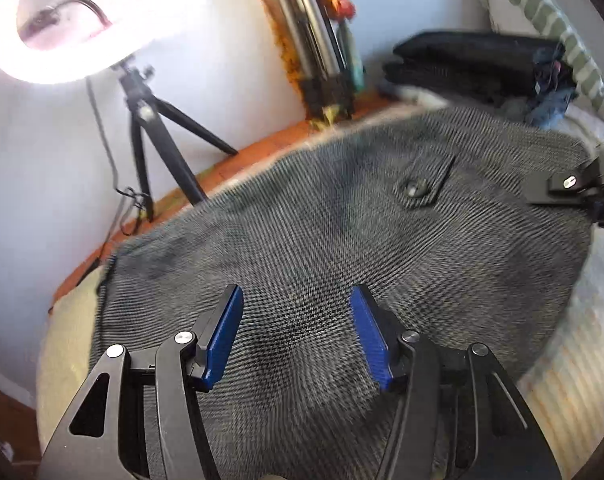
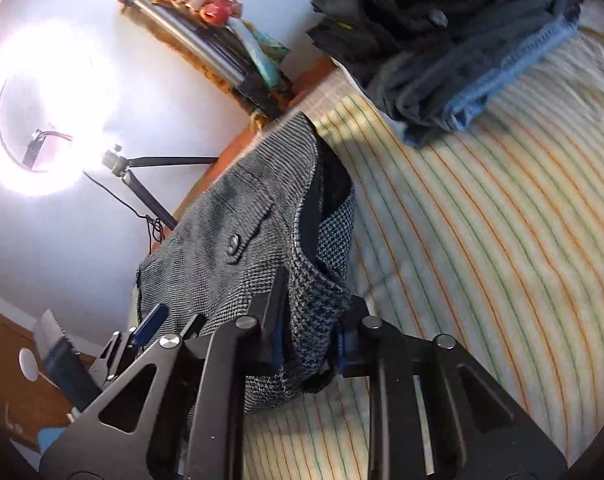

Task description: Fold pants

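Grey houndstooth pants [image 1: 322,240] lie spread on the striped bed, a buttoned back pocket [image 1: 416,190] facing up. My left gripper [image 1: 296,332] is open just above the cloth, its blue pads apart and empty. My right gripper [image 2: 308,342] is shut on the waistband edge of the pants [image 2: 258,236] and lifts it slightly; it also shows at the right edge of the left wrist view [image 1: 582,188]. The left gripper's blue pad shows in the right wrist view [image 2: 148,326].
A pile of folded dark and blue clothes [image 2: 442,52] sits at the far side of the striped sheet [image 2: 502,240]. A ring light on a tripod [image 1: 142,128] stands by the white wall. Metal poles wrapped in cloth [image 1: 314,40] lean at the bed's edge.
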`<control>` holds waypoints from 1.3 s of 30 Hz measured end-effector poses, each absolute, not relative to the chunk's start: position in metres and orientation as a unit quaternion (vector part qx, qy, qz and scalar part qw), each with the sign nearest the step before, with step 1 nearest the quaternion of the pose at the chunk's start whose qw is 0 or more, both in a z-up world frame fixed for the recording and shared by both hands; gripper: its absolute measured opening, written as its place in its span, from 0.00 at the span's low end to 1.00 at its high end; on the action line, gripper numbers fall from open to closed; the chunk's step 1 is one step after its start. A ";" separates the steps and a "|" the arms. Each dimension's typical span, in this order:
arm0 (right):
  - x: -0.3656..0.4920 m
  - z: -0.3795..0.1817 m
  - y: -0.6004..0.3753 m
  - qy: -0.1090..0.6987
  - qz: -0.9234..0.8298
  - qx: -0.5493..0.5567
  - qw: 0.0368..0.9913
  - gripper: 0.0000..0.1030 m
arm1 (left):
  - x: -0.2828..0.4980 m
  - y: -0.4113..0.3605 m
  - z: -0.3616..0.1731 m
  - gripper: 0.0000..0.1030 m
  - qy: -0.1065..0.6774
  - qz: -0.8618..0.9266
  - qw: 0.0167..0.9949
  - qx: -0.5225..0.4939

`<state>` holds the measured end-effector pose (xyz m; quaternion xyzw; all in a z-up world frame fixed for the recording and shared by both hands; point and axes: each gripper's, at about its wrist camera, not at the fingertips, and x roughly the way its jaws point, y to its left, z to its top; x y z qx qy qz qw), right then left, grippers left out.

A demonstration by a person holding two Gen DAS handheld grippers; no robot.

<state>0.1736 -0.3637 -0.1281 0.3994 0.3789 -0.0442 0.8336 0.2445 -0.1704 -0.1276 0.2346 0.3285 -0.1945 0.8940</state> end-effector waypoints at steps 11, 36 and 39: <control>0.180 -0.098 -0.350 0.360 -0.026 0.352 0.863 0.12 | 0.226 -0.168 -0.132 0.54 0.367 -0.222 0.883 0.190; 0.203 -0.002 -0.254 0.329 0.080 0.205 0.918 0.11 | 0.204 0.010 -0.039 0.54 0.355 -0.108 0.928 0.038; 0.209 0.004 -0.233 0.331 0.096 0.180 0.921 0.11 | 0.212 0.059 -0.029 0.54 0.348 -0.052 0.936 -0.003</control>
